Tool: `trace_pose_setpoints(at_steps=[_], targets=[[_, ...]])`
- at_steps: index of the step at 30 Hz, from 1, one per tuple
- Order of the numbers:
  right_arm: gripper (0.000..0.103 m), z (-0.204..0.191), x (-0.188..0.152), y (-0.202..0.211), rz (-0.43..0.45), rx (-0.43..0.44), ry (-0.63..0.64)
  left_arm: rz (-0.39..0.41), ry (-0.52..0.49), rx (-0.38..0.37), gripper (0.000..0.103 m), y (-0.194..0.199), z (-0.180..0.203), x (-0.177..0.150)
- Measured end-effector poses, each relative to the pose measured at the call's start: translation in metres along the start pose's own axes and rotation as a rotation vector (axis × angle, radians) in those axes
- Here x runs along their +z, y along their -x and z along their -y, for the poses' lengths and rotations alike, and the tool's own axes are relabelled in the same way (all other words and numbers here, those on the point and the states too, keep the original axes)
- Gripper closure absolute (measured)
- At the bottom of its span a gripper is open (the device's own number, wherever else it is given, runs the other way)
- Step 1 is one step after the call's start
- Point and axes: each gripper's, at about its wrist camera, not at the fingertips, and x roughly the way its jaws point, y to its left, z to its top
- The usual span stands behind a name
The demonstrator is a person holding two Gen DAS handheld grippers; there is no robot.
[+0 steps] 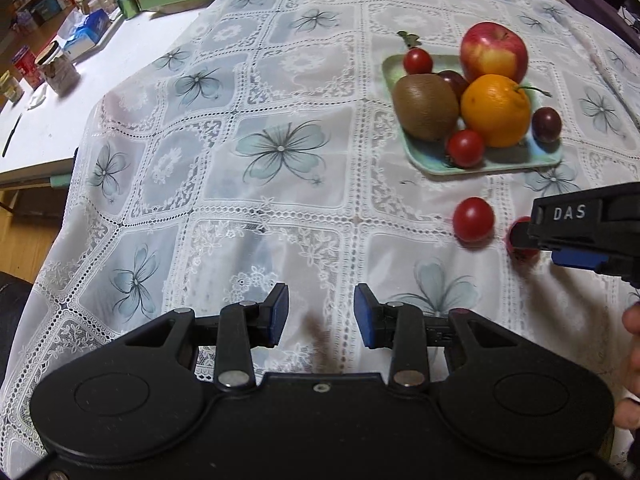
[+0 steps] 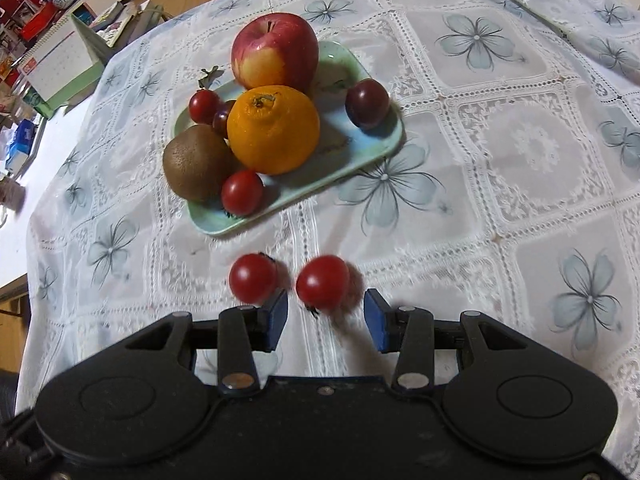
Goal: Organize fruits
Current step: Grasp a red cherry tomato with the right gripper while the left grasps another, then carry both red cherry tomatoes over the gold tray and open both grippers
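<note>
My counter (image 2: 500, 128) is covered by a white lace cloth (image 1: 280, 184) printed with pale blue flowers. Directly on the cloth lie a pale green tray (image 2: 360, 152) loaded with fruit and, just beside its near edge, two loose red cherry tomatoes: one (image 2: 253, 278) left, one (image 2: 323, 281) right, apart.

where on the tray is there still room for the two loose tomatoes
The tray has one bare patch: its right part, between the orange, the dark plum and the near rim. The left side is crowded with kiwi, apple and small fruit. The two loose tomatoes lie on the cloth, wide and bare to the right.
</note>
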Motion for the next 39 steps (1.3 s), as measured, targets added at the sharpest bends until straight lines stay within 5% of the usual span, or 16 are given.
trace_pose_setpoints(at_steps=[7, 10, 15, 25, 39], targets=[[0.058, -0.005, 0.004, -0.025, -0.018, -0.06, -0.001, 0.008, 0.006, 0.007, 0.058, -0.005, -0.004, 0.002], [0.071, -0.007, 0.001, -0.022, 0.022, -0.064, 0.01, 0.016, -0.003, -0.002, 0.058, -0.004, 0.001, 0.004], [0.071, 0.0, -0.007, -0.01, 0.057, -0.099, 0.035, 0.042, -0.029, -0.035, 0.058, -0.003, 0.021, 0.012], [0.071, 0.051, -0.029, 0.018, 0.021, -0.043, -0.009, 0.086, -0.103, -0.152, 0.057, -0.013, 0.079, 0.031], [0.071, 0.071, -0.051, 0.029, 0.014, 0.007, -0.013, 0.042, -0.086, -0.131, 0.055, -0.048, 0.095, 0.038]])
